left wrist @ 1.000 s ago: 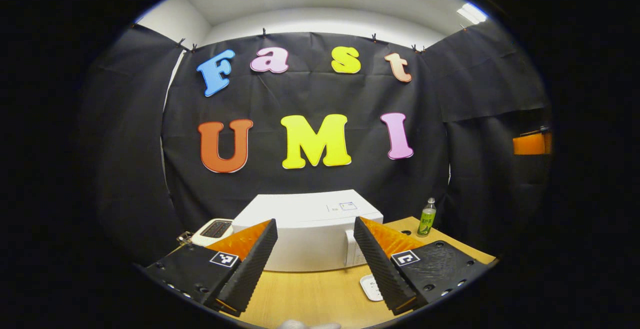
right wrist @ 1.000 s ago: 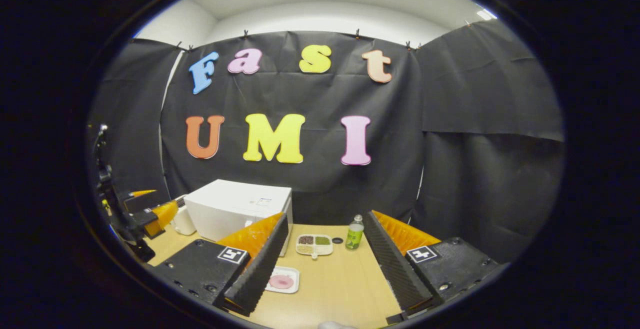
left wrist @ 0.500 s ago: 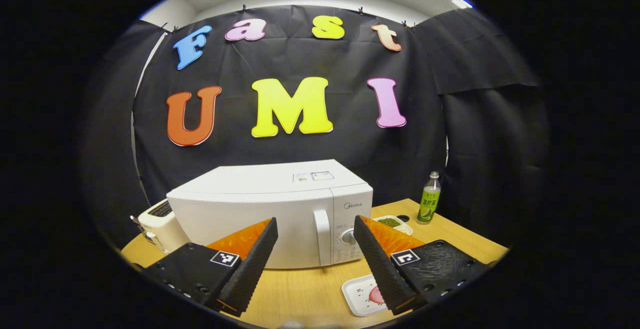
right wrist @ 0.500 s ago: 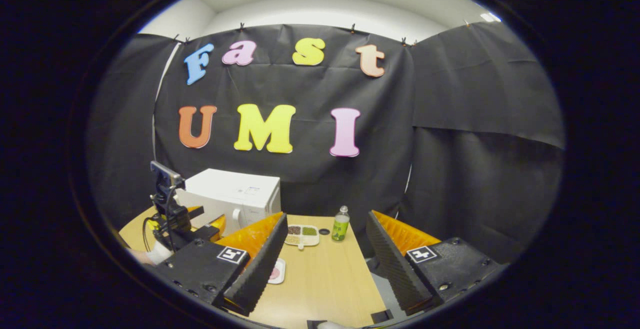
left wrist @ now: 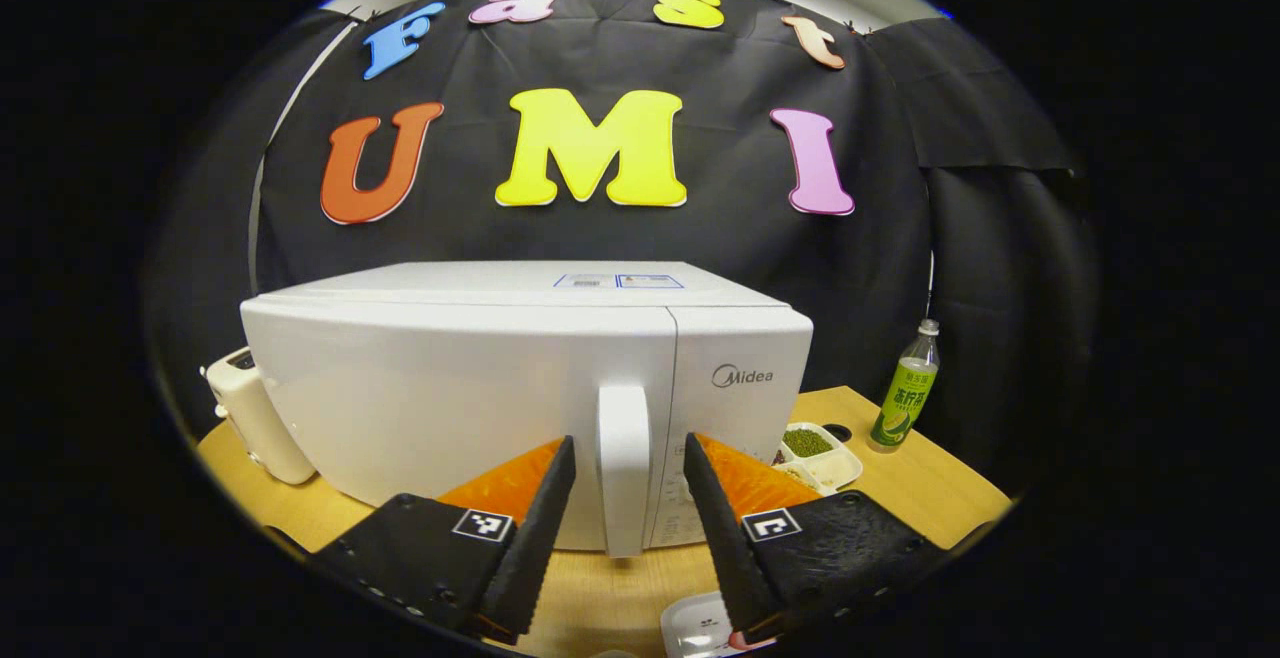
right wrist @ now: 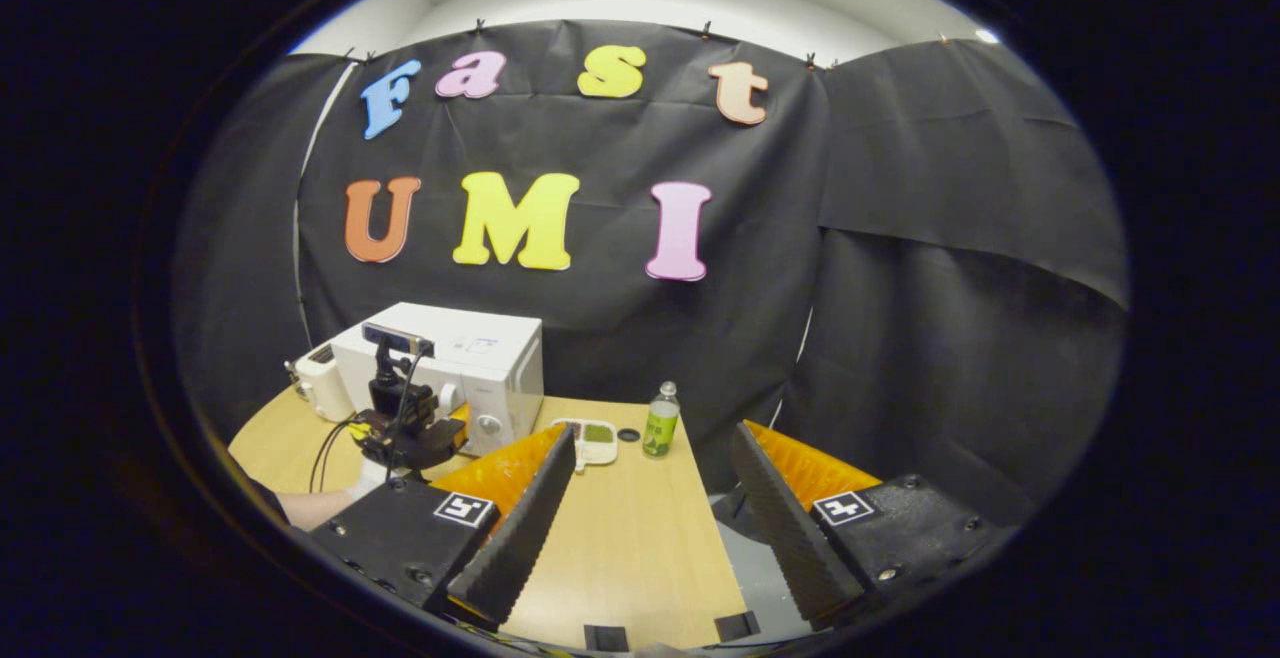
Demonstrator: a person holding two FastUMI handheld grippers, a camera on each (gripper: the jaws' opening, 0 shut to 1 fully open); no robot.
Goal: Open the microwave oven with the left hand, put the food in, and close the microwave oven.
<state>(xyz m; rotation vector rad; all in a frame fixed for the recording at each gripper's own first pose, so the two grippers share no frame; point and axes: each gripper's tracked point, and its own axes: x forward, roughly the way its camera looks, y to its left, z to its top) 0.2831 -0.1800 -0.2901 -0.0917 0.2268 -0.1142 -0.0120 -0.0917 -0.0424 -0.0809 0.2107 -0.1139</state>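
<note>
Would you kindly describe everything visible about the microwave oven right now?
The microwave oven is a white, glossy box standing upright on the wooden table, its door shut. A vertical white handle runs down the door's right edge, beside a control panel with a knob. Small stickers lie on its flat top. A white toaster stands close at its left. The left gripper is open, its fingers either side of the handle, not yet pressing it.

Staged recording booth: black cloth wall (right wrist: 900,238), wooden table (right wrist: 630,548), kitchen appliances.
</note>
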